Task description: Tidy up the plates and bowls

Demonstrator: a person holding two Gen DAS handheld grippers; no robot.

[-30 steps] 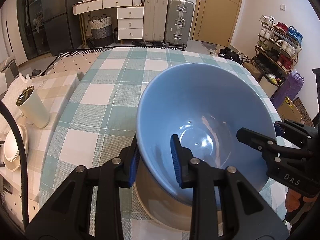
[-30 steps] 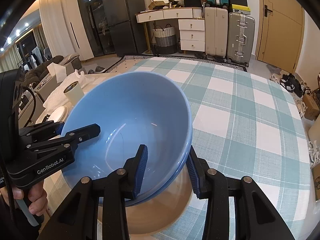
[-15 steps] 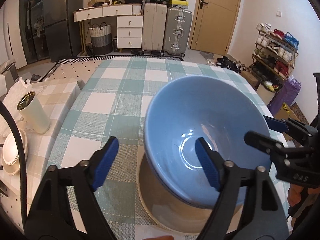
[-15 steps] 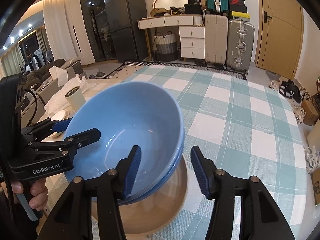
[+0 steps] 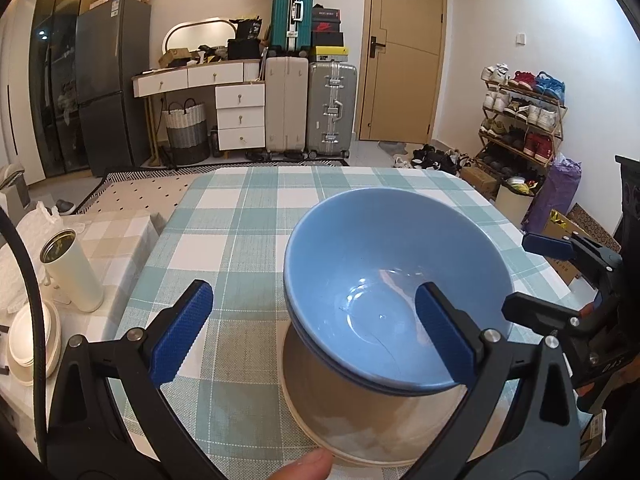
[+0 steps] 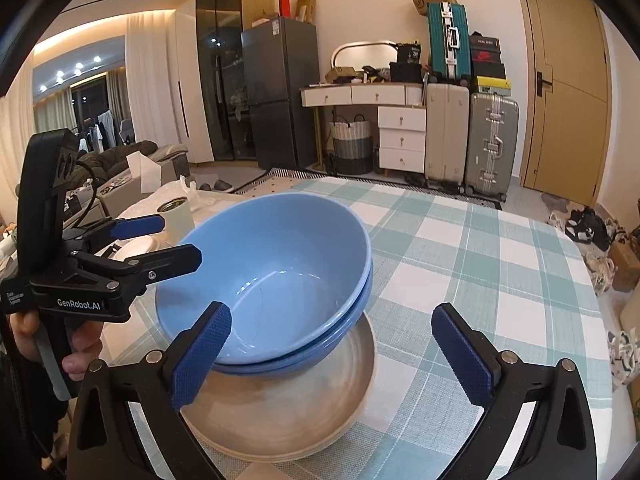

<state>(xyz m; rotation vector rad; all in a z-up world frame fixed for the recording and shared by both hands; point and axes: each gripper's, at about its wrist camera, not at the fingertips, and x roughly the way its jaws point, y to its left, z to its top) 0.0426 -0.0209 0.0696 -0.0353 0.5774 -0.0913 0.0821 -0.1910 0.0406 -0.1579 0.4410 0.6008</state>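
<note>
- On the checked table (image 5: 248, 216), two blue bowls (image 5: 384, 280) sat nested, tilted, inside a beige bowl (image 6: 288, 412) near the table's near edge.
- The left gripper (image 5: 316, 332) had just been opening; its jaws stood wide, one blue pad over bare cloth and the other in front of the top bowl's inside, neither pressing on it.
- The right gripper (image 6: 332, 356) had just been opening too, jaws wide, the bowls' rim between its pads but untouched (the stack sat free).
- In the right view the left gripper (image 6: 160, 240) showed at the bowls' far side, a hand (image 6: 76, 352) around its handle.
- Left of the table, on a lower beige-checked surface, stood a white tumbler (image 5: 72, 272) and a stack of white plates (image 5: 32, 344), well apart from the bowls.
- A fingertip (image 5: 304, 466) poked in at the bottom of the left view.
- Behind the table: suitcases (image 5: 308, 108), a drawer unit (image 5: 240, 116), a basket (image 5: 186, 132), a fridge (image 5: 108, 84), a door (image 5: 404, 52) and a shoe rack (image 5: 520, 116).
</note>
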